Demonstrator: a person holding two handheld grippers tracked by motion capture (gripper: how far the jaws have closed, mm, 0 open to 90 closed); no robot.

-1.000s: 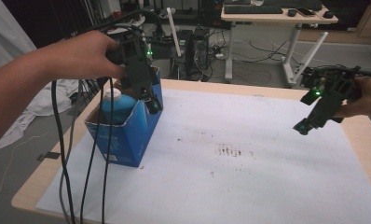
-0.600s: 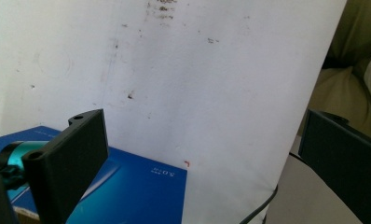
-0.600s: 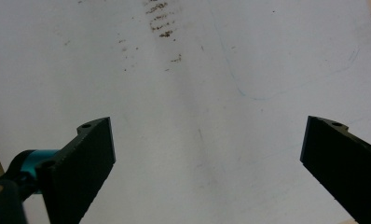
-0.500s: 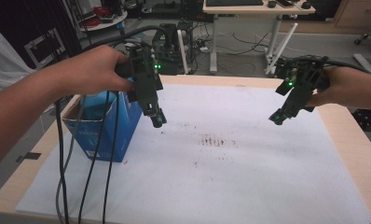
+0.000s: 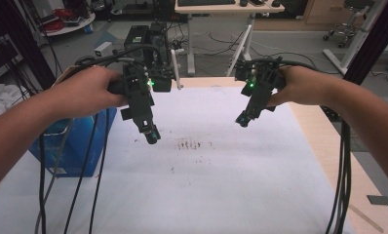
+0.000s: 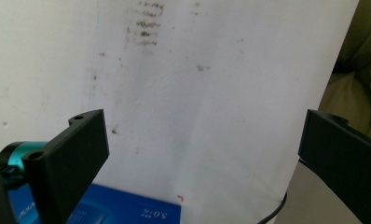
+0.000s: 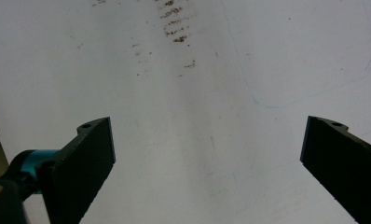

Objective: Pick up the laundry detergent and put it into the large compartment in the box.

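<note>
Black hand-held gripper [image 5: 152, 135] jaws wide apart, empty.

A white sheet [image 5: 221, 185] covers most of the wooden table [image 5: 328, 146], with a patch of small brown stains [image 5: 189, 145] near its middle. A blue box [image 5: 80, 141] stands at the table's left edge. Beyond the table sit a white-legged desk [image 5: 241, 29], loose cables on the floor [image 5: 216, 36], and an office chair [image 5: 345, 19] far right.

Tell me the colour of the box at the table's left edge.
Blue, with small white print on one face. The box shows best in the high view.
</note>
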